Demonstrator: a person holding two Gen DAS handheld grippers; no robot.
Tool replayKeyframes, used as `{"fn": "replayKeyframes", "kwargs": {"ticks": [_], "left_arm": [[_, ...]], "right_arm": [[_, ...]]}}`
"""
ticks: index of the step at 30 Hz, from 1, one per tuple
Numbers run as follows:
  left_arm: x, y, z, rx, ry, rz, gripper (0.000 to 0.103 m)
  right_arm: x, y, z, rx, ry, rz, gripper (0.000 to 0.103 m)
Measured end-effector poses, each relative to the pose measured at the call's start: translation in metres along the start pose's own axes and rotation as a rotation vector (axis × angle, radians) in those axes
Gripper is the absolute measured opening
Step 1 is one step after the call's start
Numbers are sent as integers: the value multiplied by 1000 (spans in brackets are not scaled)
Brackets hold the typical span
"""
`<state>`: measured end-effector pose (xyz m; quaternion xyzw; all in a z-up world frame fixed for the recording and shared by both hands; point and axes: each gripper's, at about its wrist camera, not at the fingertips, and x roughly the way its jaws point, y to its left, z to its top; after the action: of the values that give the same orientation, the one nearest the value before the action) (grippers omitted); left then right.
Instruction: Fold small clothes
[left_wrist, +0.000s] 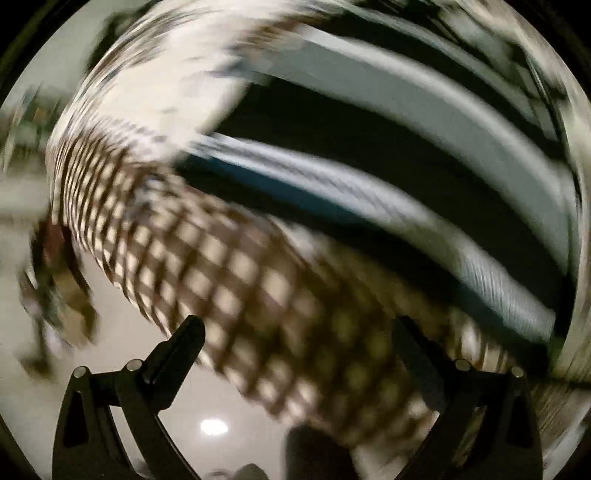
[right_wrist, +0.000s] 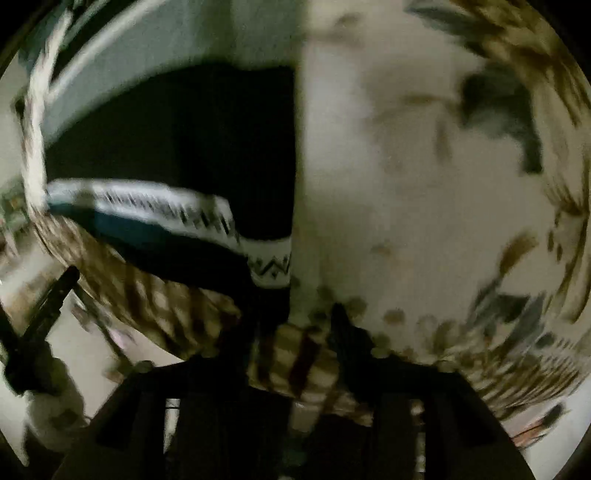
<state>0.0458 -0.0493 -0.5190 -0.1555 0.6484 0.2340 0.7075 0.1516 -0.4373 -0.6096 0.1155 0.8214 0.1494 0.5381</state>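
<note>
A brown-and-cream checked cloth (left_wrist: 258, 280) runs as a band from upper left to lower right, blurred by motion. My left gripper (left_wrist: 297, 328) points down over it, jaws wide apart, the band passing between the fingers with no pad on it. In the right wrist view the same checked cloth (right_wrist: 155, 302) leads into my right gripper (right_wrist: 299, 332). There it bunches and fills the gap between the dark fingers, which lie against it on both sides. The left gripper (right_wrist: 48, 314) shows as a dark shape at the left edge.
A black garment with white and teal patterned stripes (left_wrist: 406, 155) (right_wrist: 177, 147) lies beyond the checked cloth. A cream cloth with brown and grey leaf prints (right_wrist: 424, 177) (left_wrist: 166, 85) spreads beside it. A glossy pale surface (left_wrist: 177, 406) with a lamp's reflection shows below.
</note>
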Motion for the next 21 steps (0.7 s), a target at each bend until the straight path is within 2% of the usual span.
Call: {"fn": "replayKeyframes", "kwargs": {"ticks": [1, 3, 6, 7, 8, 9, 11, 13, 15, 19, 21], "left_arm": [[4, 23, 16, -86, -11, -40, 103], [19, 65, 45, -256, -28, -153, 103], [51, 102, 79, -397, -42, -277, 100], [61, 106, 87, -415, -37, -303, 89], [71, 107, 95, -422, -33, -327, 67], [77, 103, 101, -412, -28, -325, 53], [80, 96, 118, -334, -48, -301, 16], [75, 87, 123, -269, -76, -300, 10], [66, 79, 127, -219, -105, -300, 9], [54, 82, 127, -194, -130, -345, 9], [50, 82, 126, -183, -134, -370, 9]], "right_arm": [[-5, -3, 0, 34, -27, 56, 58], [-8, -9, 0, 96, -52, 131, 59], [-4, -19, -5, 206, -75, 228, 59], [-4, -24, -5, 233, -83, 245, 60], [0, -26, -11, 264, -98, 257, 60], [5, -30, -18, 293, -115, 256, 60], [10, -31, -19, 341, -141, 250, 60], [13, -37, -19, 389, -161, 227, 60], [18, -41, -24, 451, -177, 216, 60], [12, -43, -43, 534, -267, 176, 60], [15, -40, -47, 532, -266, 169, 60]]}}
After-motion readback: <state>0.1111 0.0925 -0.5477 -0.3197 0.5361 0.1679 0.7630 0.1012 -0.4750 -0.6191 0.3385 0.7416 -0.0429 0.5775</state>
